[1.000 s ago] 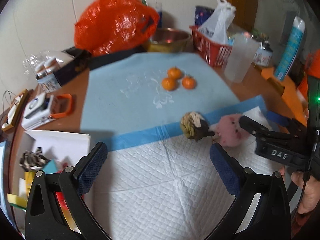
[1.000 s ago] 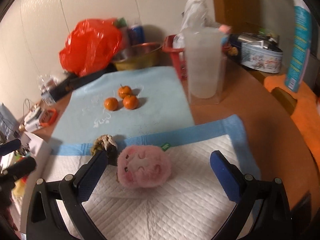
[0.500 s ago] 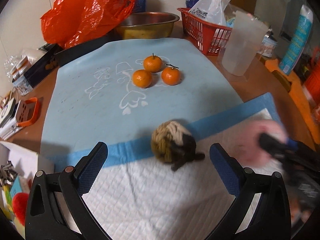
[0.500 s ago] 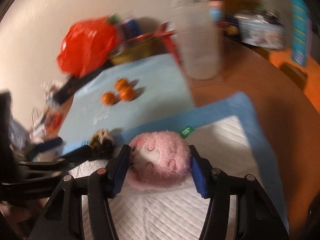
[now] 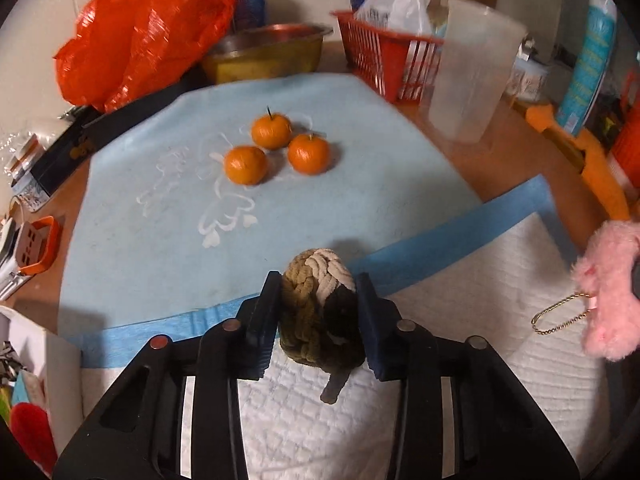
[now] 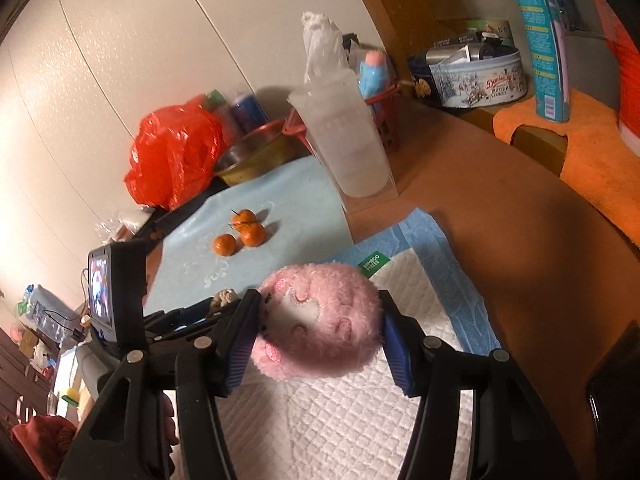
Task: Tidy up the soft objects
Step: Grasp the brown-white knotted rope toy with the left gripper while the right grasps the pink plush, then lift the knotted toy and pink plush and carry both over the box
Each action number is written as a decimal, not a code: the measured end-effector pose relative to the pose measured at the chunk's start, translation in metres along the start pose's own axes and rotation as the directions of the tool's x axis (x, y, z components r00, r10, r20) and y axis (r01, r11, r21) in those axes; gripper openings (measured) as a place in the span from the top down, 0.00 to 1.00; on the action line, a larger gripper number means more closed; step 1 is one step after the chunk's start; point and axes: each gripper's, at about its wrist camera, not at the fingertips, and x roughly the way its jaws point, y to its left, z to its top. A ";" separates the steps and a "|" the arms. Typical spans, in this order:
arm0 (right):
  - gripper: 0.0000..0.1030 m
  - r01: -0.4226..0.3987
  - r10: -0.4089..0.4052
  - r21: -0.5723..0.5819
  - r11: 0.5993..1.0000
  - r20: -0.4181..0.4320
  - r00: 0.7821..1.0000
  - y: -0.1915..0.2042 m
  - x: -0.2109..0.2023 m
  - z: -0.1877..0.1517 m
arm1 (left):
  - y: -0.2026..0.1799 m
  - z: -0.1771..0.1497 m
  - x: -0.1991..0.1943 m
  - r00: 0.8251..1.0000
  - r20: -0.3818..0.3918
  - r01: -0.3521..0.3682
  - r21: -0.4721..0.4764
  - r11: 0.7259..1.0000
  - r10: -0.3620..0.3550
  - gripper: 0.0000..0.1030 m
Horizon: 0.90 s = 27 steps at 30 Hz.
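Left gripper (image 5: 318,312): clamped on the knotted rope ball (image 5: 320,312), one blue pad pressed to each side of it; the pads (image 5: 264,324) sit at the ball's widest part.
Knotted rope ball: woven of olive, cream and dark brown cord, with a short dark tail hanging below it; it sits over the near edge of the white quilted pad (image 5: 460,320), just in front of that pad's blue border. Whether it rests on the pad or is lifted off cannot be told.
Right gripper (image 6: 320,328): closed around the pink plush toy (image 6: 320,320), pads squeezing its fluffy sides.
Pink plush toy: round, with a face stitched on a paler patch; in the right wrist view it is above the white quilted pad (image 6: 340,420). In the left wrist view it shows at the right edge (image 5: 608,292), with a gold ball chain (image 5: 560,316) dangling from it.
Relation of the two toys: apart, the rope ball to the left of the plush toy; the rope ball (image 6: 226,298) peeks out beyond the left gripper's body in the right wrist view.
Light blue mat (image 5: 360,184): lies beyond the white pad and carries three tangerines (image 5: 276,150) in a tight cluster.
Back of table: orange plastic bag (image 5: 144,32), metal bowl (image 5: 264,56), red basket (image 5: 384,60), translucent plastic cup (image 5: 472,76).
Far right: round cookie tin (image 6: 476,76) on the wooden table (image 6: 520,240).
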 end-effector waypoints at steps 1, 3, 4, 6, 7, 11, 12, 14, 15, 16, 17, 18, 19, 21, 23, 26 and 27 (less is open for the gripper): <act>0.44 -0.006 0.006 -0.002 1.000 0.008 1.000 0.002 -0.004 0.000 | 0.000 0.001 -0.006 1.000 0.013 0.006 -0.008 1.000 -0.006 0.65; 0.44 -0.019 0.020 -0.011 1.000 0.026 0.999 0.008 -0.014 0.001 | 0.004 0.003 -0.032 0.998 0.059 0.023 -0.028 0.999 -0.021 0.65; 0.44 -0.027 0.028 -0.020 0.999 0.039 0.999 0.013 -0.020 0.002 | 0.006 0.003 -0.042 0.997 0.074 0.030 -0.035 0.999 -0.027 0.65; 0.44 -0.042 0.043 -0.033 0.999 0.061 0.997 0.021 -0.031 0.003 | 0.011 0.000 -0.075 0.991 0.127 0.048 -0.054 0.997 -0.041 0.65; 0.44 -0.051 0.053 -0.038 0.998 0.072 0.996 0.024 -0.037 0.003 | 0.012 -0.002 -0.088 0.988 0.146 0.049 -0.057 0.997 -0.040 0.65; 0.44 -0.089 0.097 -0.067 0.994 0.120 0.988 0.041 -0.064 0.003 | 0.027 -0.019 -0.149 0.974 0.222 0.060 -0.089 0.994 -0.039 0.65; 0.44 -0.101 0.111 -0.078 0.992 0.131 0.985 0.047 -0.071 0.003 | 0.032 -0.023 -0.161 0.972 0.232 0.061 -0.096 0.994 -0.037 0.65; 0.44 -0.124 0.138 -0.098 0.987 0.148 0.979 0.057 -0.084 0.003 | 0.041 -0.035 -0.188 0.966 0.256 0.062 -0.113 0.992 -0.032 0.65; 0.44 -0.136 0.153 -0.113 0.984 0.159 0.975 0.063 -0.091 0.002 | 0.046 -0.043 -0.204 0.962 0.273 0.060 -0.122 0.991 -0.025 0.65; 0.44 -0.146 0.168 -0.129 0.981 0.170 0.971 0.070 -0.098 0.001 | 0.050 -0.050 -0.219 0.957 0.291 0.057 -0.127 0.990 -0.017 0.65; 0.44 -0.157 0.181 -0.145 0.977 0.177 0.967 0.075 -0.104 -0.001 | 0.052 -0.057 -0.232 0.951 0.308 0.046 -0.131 0.990 -0.004 0.65; 0.44 -0.165 0.193 -0.157 0.974 0.181 0.964 0.080 -0.108 -0.002 | 0.056 -0.065 -0.249 0.944 0.328 0.028 -0.132 0.991 0.017 0.65; 0.44 -0.177 0.208 -0.172 0.969 0.188 0.960 0.085 -0.115 -0.004 | 0.058 -0.071 -0.258 0.939 0.343 0.020 -0.135 0.991 0.027 0.65; 0.44 -0.193 0.232 -0.198 0.961 0.196 0.953 0.094 -0.124 -0.008 | 0.066 -0.083 -0.278 0.926 0.373 -0.008 -0.144 0.990 0.061 0.65; 0.44 -0.212 0.256 -0.218 0.953 0.199 0.946 0.103 -0.131 -0.012 | 0.075 -0.094 -0.291 0.918 0.387 -0.023 -0.165 0.986 0.087 0.65; 0.44 -0.237 0.286 -0.239 0.942 0.195 0.938 0.116 -0.136 -0.018 | 0.096 -0.111 -0.310 0.906 0.404 -0.037 -0.213 0.976 0.123 0.65; 0.44 -0.243 0.294 -0.245 0.938 0.196 0.936 0.121 -0.139 -0.021 | 0.107 -0.118 -0.319 0.899 0.413 -0.048 -0.235 0.971 0.144 0.65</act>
